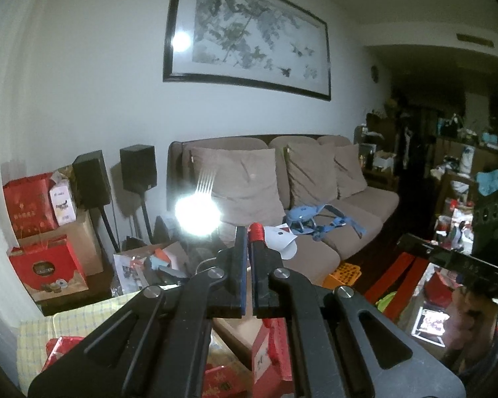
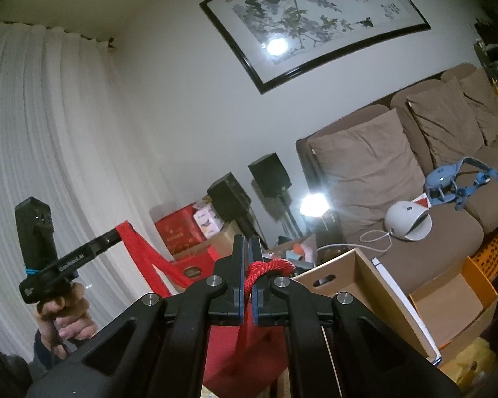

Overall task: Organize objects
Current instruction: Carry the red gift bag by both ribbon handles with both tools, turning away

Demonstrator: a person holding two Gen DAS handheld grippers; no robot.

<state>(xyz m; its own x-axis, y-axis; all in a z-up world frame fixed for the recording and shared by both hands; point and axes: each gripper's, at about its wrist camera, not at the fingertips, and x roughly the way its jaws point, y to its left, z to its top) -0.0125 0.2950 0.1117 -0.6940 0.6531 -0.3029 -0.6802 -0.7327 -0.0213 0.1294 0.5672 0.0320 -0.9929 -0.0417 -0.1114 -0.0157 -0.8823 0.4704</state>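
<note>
Both grippers hold the red cord handles of a red gift bag, raised in the air. My left gripper (image 1: 248, 232) is shut on one red cord handle (image 1: 256, 231), whose end sticks up between the fingertips. My right gripper (image 2: 245, 242) is shut on the other red cord handle (image 2: 265, 268), which loops out to the right; the red bag (image 2: 245, 351) hangs below it. The left gripper also shows in the right wrist view (image 2: 114, 235), with red cord (image 2: 142, 252) running from it. The right gripper's body shows at the right of the left wrist view (image 1: 455, 262).
A brown sofa (image 1: 358, 219) with cushions carries a blue harness (image 1: 312, 219) and a white round device (image 2: 406, 220). Open cardboard boxes (image 2: 358, 285) and an orange box (image 2: 455, 301) stand below. Red gift boxes (image 1: 43, 265), two black speakers (image 1: 137, 167) and a bright lamp (image 1: 197, 214) stand left.
</note>
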